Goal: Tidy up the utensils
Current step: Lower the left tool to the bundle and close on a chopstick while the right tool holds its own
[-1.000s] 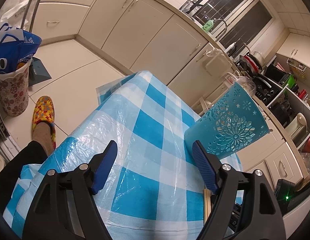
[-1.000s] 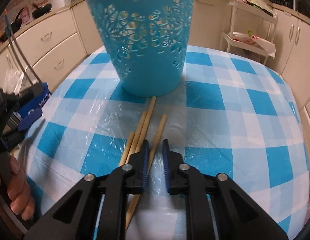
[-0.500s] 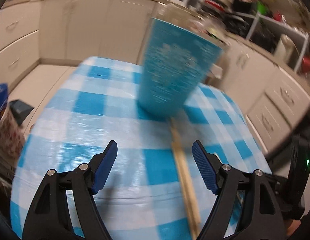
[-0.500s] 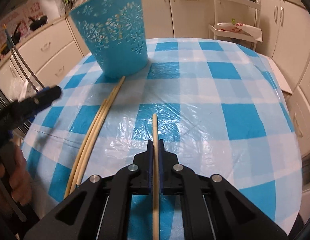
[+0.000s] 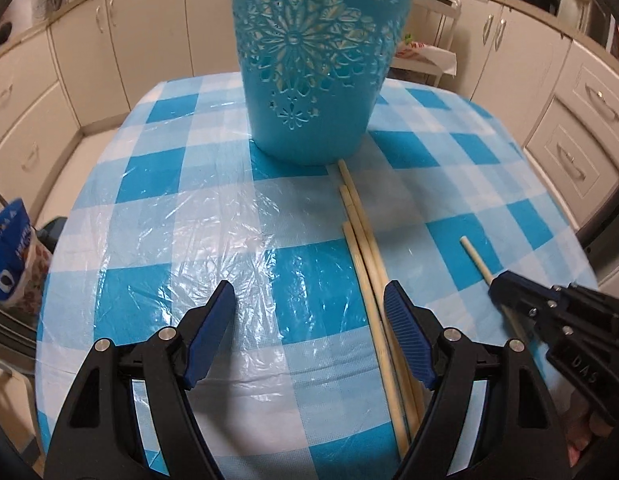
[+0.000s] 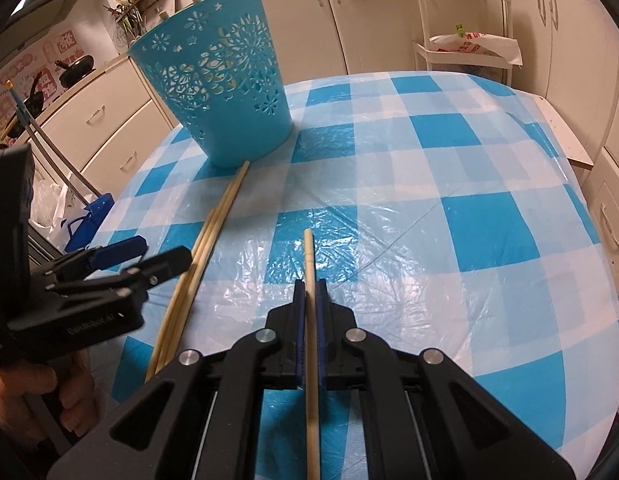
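Observation:
A blue openwork basket [image 5: 313, 52] stands upright at the far side of the checked tablecloth [image 5: 157, 216]; it also shows in the right wrist view [image 6: 221, 92]. Three wooden chopsticks [image 5: 369, 264] lie side by side in front of it, also in the right wrist view [image 6: 205, 248]. My left gripper [image 5: 309, 320] is open and empty, its right finger beside these sticks. My right gripper [image 6: 308, 292] is shut on a single chopstick [image 6: 308, 256] and holds it above the table; this gripper [image 5: 497, 286] and its chopstick [image 5: 475, 258] also show in the left wrist view.
Cream kitchen cabinets [image 6: 569, 40] surround the round table. A white wire rack [image 6: 461, 16] with bags stands behind it. A floral bin with a blue bag [image 5: 13, 264] stands on the floor at the left. The table edge curves away at right [image 6: 589, 240].
My right gripper closed on one chopstick and lifted it back away from the basket. My left gripper swung round to face the basket and the three lying chopsticks.

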A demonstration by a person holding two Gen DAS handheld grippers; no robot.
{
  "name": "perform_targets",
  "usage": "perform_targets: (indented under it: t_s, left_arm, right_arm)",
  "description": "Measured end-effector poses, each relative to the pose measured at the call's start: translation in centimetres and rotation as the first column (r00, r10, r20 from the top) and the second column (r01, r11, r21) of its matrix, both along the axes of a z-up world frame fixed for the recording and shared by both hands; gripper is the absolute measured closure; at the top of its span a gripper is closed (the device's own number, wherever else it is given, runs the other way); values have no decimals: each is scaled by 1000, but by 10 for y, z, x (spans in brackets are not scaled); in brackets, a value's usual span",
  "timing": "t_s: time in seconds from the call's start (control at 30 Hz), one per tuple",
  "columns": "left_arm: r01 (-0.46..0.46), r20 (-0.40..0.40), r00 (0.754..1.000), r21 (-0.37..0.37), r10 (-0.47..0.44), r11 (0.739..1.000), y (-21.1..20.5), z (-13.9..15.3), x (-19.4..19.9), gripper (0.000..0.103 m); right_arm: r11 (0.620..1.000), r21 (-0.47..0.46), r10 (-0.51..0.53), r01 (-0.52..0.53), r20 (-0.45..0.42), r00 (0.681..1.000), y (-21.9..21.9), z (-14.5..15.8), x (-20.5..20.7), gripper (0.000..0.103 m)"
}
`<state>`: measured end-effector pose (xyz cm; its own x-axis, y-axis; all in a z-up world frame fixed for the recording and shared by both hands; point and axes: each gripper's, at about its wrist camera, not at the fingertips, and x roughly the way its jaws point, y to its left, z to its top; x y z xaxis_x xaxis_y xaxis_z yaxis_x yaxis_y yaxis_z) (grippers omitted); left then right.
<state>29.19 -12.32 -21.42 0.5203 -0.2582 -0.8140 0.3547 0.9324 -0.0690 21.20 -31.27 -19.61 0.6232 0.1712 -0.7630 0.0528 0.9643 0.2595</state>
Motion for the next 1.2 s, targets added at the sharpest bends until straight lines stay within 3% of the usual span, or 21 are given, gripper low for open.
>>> perform_targets:
  t_s: [0.47, 0.93, 1.07, 1.2]
  left_arm:
    - [-1, -6, 1000, 7, 1, 1000, 1, 0, -1, 30]
    - [7, 0, 1000, 61, -7, 998, -4, 0, 1, 34]
    - [31, -10, 1000, 73, -30, 997, -13, 2, 7, 42]
    - [64, -13, 998, 84, -63, 994, -22, 3, 9, 61]
  right_arm:
    - [999, 32, -5, 5, 3, 1000, -4, -1, 0, 97]
    - [1000, 25, -3, 3, -1, 1000, -3, -1, 0, 97]
    - [998, -54, 41, -41, -9, 999, 9, 2, 11, 86]
    - [993, -104, 56, -58, -27, 998, 15, 3, 20, 88]
